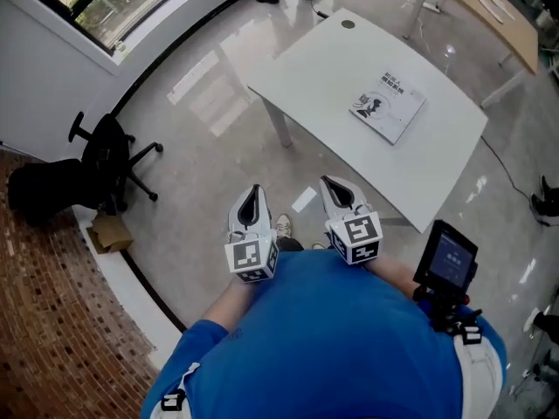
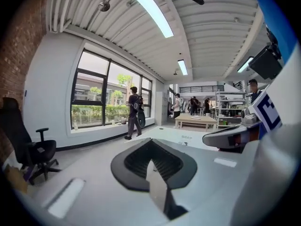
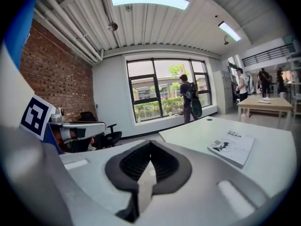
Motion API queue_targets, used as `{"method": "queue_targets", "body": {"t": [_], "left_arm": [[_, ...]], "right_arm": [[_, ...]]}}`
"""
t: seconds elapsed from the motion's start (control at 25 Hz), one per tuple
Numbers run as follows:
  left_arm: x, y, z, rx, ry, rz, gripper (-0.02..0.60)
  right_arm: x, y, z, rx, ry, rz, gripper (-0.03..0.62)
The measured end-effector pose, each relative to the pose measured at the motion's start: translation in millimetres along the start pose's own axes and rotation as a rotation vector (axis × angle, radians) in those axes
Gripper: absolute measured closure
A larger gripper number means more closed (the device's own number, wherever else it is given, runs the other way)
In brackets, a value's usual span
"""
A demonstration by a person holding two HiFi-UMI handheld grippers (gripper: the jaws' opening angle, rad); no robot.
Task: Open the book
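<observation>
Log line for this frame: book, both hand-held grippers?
book: closed, flat on white table | left hand-held gripper: shut, empty, short of table | right hand-held gripper: shut, empty, short of table

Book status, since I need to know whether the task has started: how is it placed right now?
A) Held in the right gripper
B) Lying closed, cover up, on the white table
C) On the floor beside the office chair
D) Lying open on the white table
B: the book lies closed with its cover up on the white table, well away from the left gripper and the right gripper, both shut on nothing.
</observation>
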State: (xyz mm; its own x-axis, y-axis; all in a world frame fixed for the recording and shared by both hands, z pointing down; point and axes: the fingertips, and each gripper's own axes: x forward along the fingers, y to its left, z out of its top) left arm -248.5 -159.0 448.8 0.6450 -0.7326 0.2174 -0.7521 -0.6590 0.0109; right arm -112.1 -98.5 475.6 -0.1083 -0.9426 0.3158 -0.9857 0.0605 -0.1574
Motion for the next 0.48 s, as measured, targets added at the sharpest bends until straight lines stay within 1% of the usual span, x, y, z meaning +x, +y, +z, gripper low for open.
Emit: {"method": "queue_targets", "body": {"t": [0.12,0.2,0.28,0.48], "left_arm": [[33,-1,4,0.008,0.011,-0.122,0.575],[52,4,10,0.018,0.010,-0.192,0.575],[70,7,18,0.028,0.008,-0.251,0.575],[109,-4,31,0.049,0.023,-0.386,0.575]], "right_arm": [[6,-16,2,0.021,0.007,-0.120,0.591],[12,-19,7,0.028,0.002,-0.184,0.591],[19,-23,15,0.035,-0.009,-0.240,0.591],[24,-45,25,0.077,-0.018,-0.373,0.591]]}}
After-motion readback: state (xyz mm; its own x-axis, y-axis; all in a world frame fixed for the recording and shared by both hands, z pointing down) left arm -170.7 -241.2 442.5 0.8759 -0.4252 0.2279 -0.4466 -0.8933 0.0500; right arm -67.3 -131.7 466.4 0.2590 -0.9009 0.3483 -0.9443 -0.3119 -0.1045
